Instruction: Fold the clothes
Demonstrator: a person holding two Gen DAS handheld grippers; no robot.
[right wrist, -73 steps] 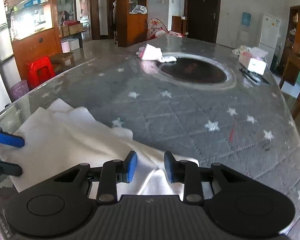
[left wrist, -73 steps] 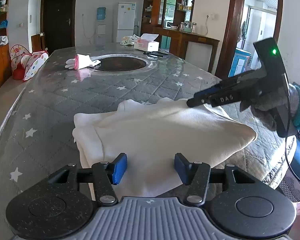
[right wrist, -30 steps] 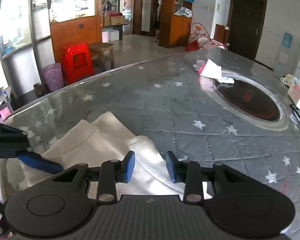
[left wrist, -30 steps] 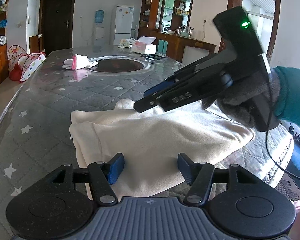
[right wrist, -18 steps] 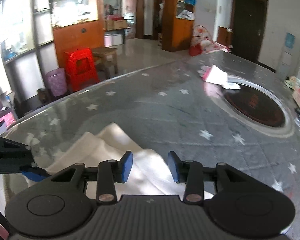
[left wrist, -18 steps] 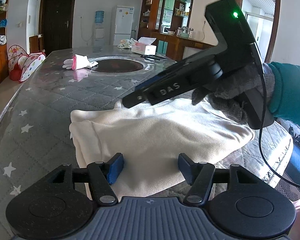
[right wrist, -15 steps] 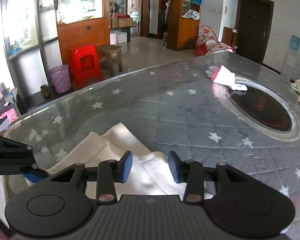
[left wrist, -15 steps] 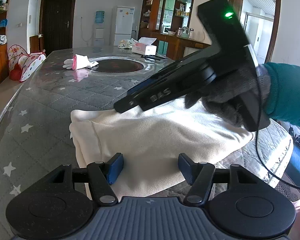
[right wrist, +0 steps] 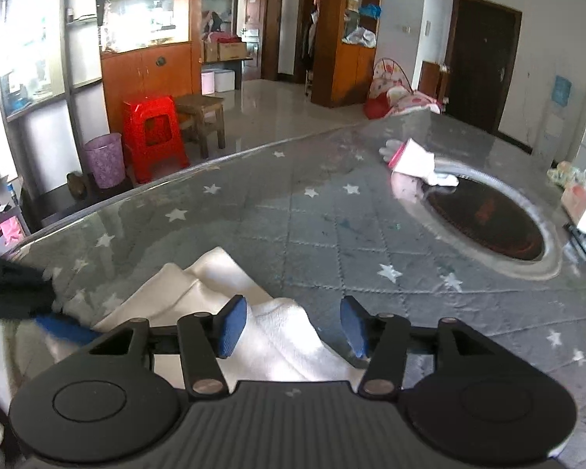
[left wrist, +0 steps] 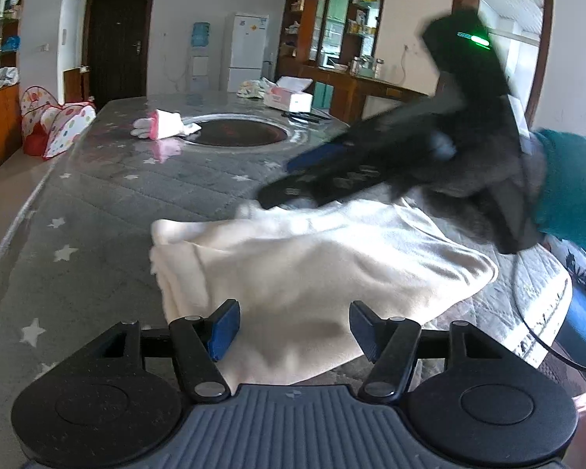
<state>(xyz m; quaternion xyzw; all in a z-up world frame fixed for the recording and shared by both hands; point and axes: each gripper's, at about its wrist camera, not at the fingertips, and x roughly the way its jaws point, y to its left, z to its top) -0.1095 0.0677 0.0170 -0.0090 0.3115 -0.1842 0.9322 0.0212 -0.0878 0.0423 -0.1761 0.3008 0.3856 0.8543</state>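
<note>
At the bottom of the left wrist view, the left gripper (left wrist: 292, 328) hangs open over the folded cream garment (left wrist: 312, 265) at frame centre. Beyond, the right gripper (left wrist: 293, 179) is opening, nothing between its jaws. Freed layers may slide apart, spoiling the fold.

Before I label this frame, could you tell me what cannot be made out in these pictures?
- Left wrist view: right gripper motion-blurred; its fingertips' contact with the cream garment unclear.
- Both views: garment's near edge hidden behind the gripper bodies.
- Right wrist view: left gripper cut off by the left edge.
</note>
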